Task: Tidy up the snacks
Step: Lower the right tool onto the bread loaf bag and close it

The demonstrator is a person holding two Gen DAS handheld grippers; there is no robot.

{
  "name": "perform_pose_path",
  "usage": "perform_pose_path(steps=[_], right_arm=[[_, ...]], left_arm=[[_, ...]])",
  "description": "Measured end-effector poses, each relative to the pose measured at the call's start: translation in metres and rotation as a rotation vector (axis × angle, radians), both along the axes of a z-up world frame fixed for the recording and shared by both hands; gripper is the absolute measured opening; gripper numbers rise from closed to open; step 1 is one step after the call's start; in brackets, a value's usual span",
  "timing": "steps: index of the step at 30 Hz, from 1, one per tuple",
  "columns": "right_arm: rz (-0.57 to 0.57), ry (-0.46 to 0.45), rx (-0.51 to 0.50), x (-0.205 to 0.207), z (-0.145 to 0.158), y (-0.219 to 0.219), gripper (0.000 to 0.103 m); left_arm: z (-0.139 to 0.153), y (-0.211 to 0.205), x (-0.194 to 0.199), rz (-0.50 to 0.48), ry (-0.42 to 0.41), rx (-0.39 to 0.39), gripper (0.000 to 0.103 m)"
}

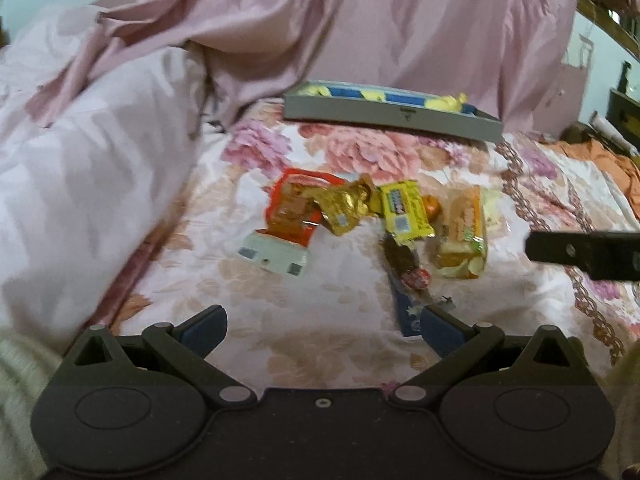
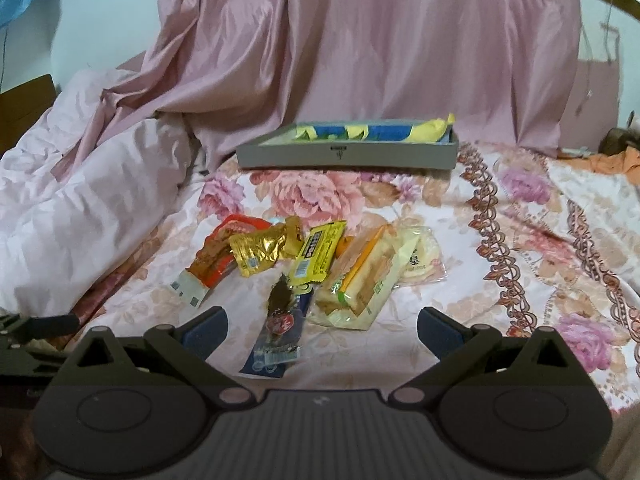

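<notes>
A heap of snack packets lies on the floral bedspread: a red-orange packet (image 1: 290, 208) (image 2: 218, 256), a crumpled gold wrapper (image 1: 348, 208) (image 2: 260, 252), a yellow packet (image 1: 404, 208) (image 2: 318, 254), a clear-wrapped sandwich cake (image 1: 462, 236) (image 2: 364, 284) and a dark blue stick packet (image 1: 406, 288) (image 2: 280, 332). Beyond them stands a grey tray (image 1: 392, 114) (image 2: 344, 156) holding blue and yellow items. My left gripper (image 1: 322, 330) is open, hovering short of the heap. My right gripper (image 2: 322, 332) is open too, with the blue stick packet's end between its fingers but untouched. The right gripper's tip (image 1: 580, 254) shows at the left view's right edge.
A rumpled pale pink quilt (image 1: 80, 168) (image 2: 80, 200) piles up on the left. A pink curtain (image 1: 360, 20) (image 2: 360, 40) hangs behind the tray. Orange cloth (image 1: 612, 160) lies at the far right. Bare bedspread (image 2: 520, 240) stretches right of the snacks.
</notes>
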State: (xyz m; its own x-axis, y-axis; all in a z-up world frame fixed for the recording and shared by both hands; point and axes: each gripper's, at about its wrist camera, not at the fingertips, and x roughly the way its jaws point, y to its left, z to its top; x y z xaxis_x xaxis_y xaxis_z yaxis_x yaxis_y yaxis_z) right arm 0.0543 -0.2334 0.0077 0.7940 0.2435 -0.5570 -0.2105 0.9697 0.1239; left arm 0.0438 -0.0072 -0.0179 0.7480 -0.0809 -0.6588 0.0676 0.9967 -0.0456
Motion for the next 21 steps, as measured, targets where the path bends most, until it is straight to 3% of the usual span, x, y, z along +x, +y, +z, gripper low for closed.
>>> perform_pose_path(steps=[6,12,21], right_arm=[[0.024,0.110,0.016,0.044,-0.004,-0.008,0.103],[0.047,0.218,0.035,0.085,-0.019,-0.017,0.103],[0.021,0.321,0.173,0.136,-0.042,-0.031,0.103]], left_arm=[[-0.007,-0.017,0.038,-0.129,0.117,-0.042,0.102],[-0.022,-0.039,0.070,-0.216,0.160,0.024,0.102],[-0.046,-0.035,0.122,-0.147,0.222,-0.069,0.102]])
